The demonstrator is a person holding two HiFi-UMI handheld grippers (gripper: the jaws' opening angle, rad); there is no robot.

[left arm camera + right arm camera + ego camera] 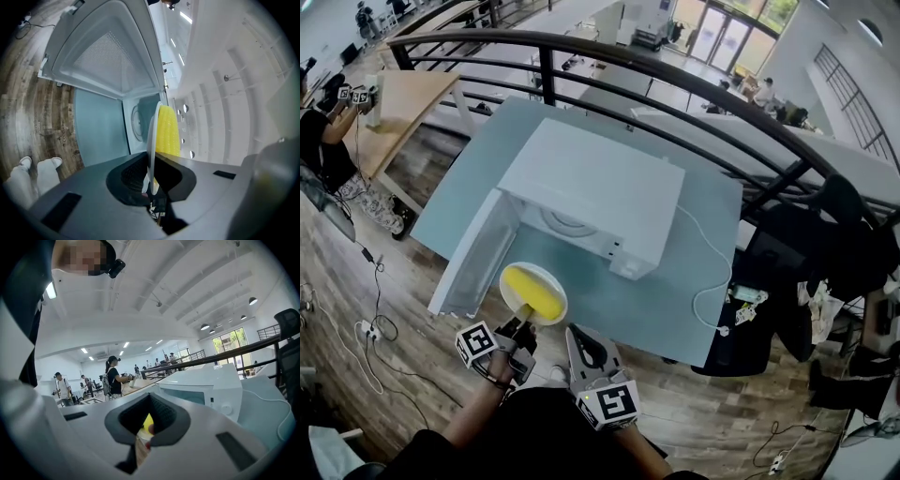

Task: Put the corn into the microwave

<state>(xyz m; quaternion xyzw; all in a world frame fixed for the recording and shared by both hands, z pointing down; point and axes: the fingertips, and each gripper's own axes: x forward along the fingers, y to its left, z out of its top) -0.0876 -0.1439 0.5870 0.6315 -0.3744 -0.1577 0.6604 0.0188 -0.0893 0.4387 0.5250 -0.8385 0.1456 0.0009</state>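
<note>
Left gripper [523, 323] clamps the plate [152, 140] rim, edge-on in its view; head view shows corn [530, 289] atop.

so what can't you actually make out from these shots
- Microwave cavity: in the head view its own top covers it; in the left gripper view the edge-on plate and the corn block most of it.
- Control panel markings: too small in the head and right gripper views.
- Plate rim in the grip: hidden by the left tool body.
- Plate in the right gripper view: mostly hidden by the right tool body.
</note>
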